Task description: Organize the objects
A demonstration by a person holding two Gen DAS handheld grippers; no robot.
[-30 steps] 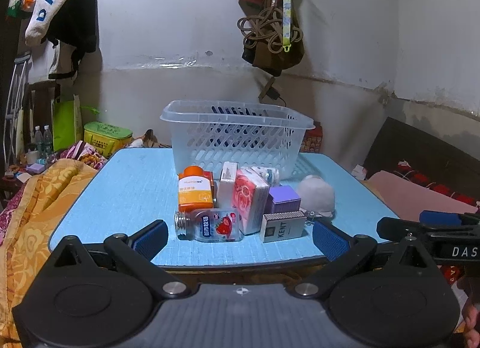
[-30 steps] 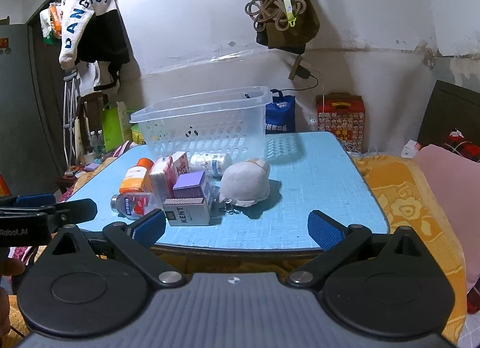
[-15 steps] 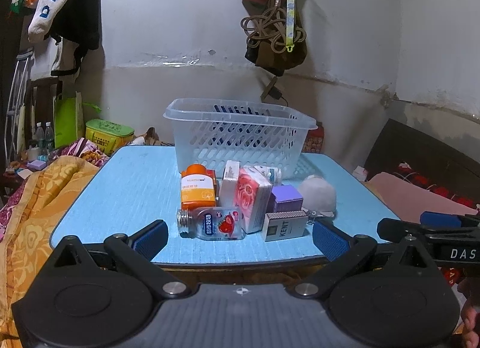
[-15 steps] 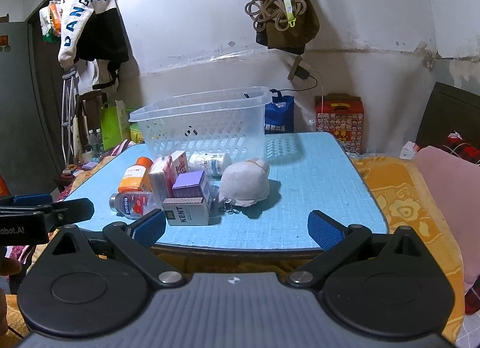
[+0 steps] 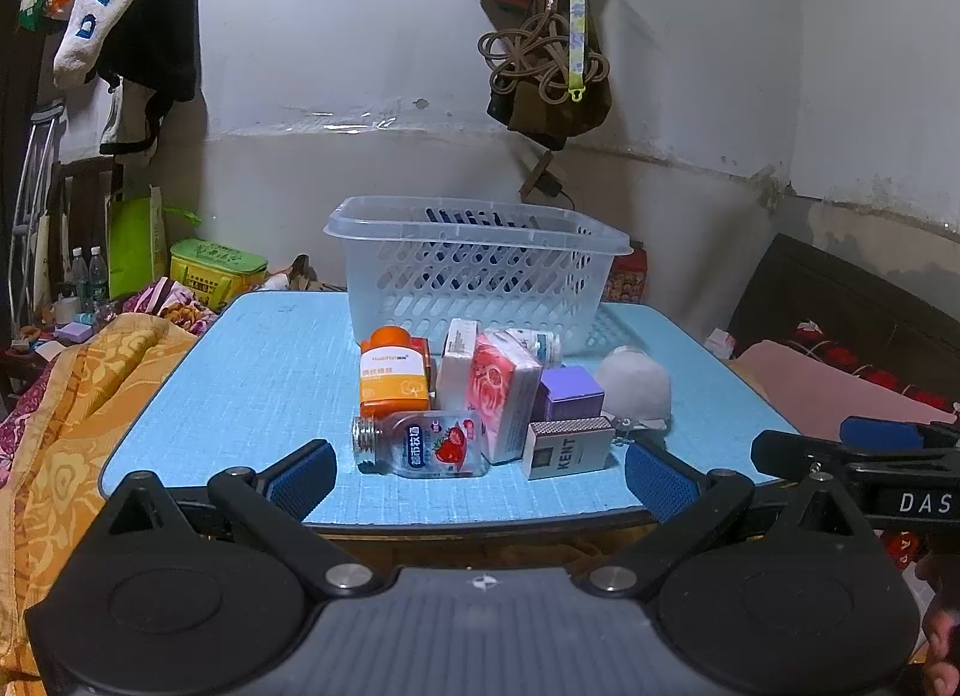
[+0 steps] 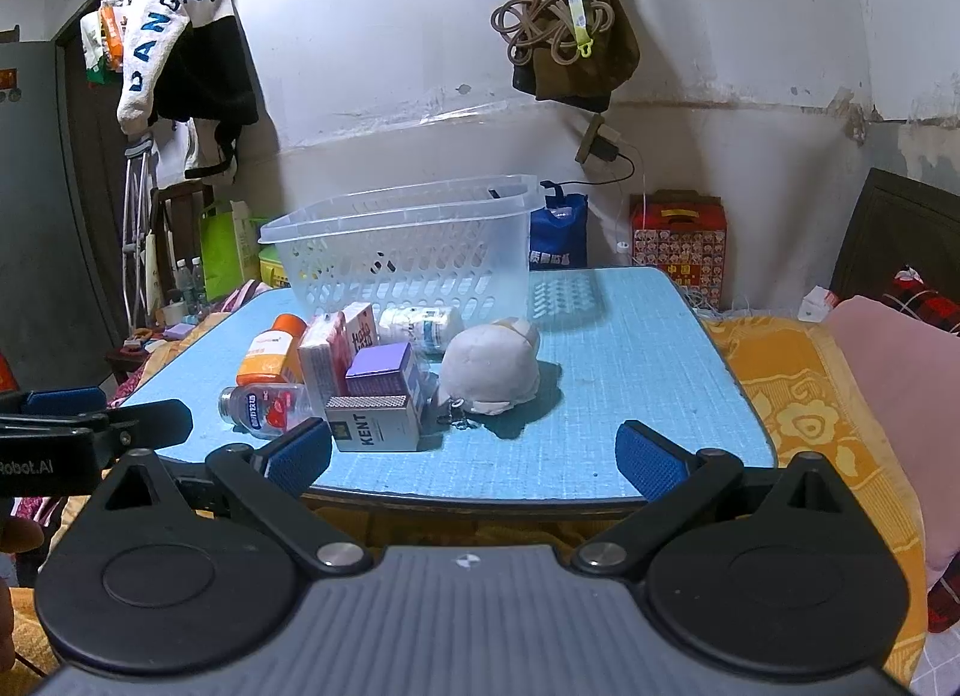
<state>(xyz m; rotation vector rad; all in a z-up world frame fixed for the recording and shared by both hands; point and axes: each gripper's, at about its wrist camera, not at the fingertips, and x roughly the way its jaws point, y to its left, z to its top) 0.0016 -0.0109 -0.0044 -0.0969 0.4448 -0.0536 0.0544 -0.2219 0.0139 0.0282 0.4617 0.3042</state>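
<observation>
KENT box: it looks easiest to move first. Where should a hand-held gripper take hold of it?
Grip the KENT box across its two short ends, coming from the front table edge. It stands frontmost, its right end free; the lying bottle crowds its left end.

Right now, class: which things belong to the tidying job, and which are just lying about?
Job:
basket
orange bottle
clear bottle
pink pack
purple box
KENT box
white pouch
left gripper, right gripper, both open

Lying about:
hanging jacket
blue bag
red box
</observation>
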